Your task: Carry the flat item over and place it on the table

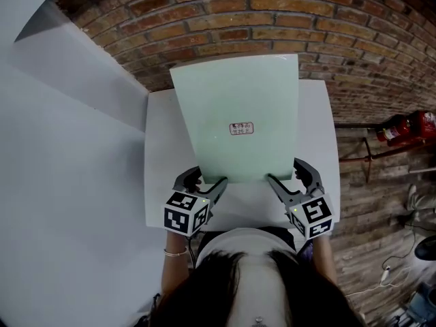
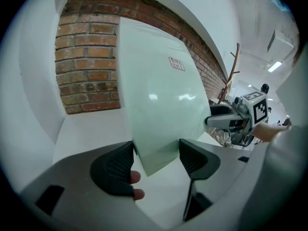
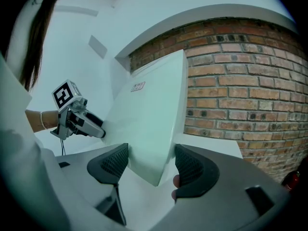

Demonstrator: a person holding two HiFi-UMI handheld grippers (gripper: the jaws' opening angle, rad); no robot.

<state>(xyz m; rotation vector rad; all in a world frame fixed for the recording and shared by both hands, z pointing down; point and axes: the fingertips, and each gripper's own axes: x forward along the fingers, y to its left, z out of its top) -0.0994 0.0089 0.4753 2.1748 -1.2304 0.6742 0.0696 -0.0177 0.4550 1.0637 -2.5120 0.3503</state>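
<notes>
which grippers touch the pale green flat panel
Touching: left gripper and right gripper. Each gripper view shows jaws shut on the pale green flat panel.

**Setting.** We read this as an indoor workroom of the studio or laboratory kind, not a home. A bare red brick wall (image 1: 286, 12) runs behind a plain white table (image 1: 160, 155). Smooth white partition panels (image 1: 61, 148) close off the left side. At the right, a red fire extinguisher (image 1: 407, 127) sits close to the brickwork, and a loose white cable (image 1: 385, 274) trails across the floor. In the left gripper view we also note a strip light (image 2: 275, 66) on a high white ceiling.
</notes>
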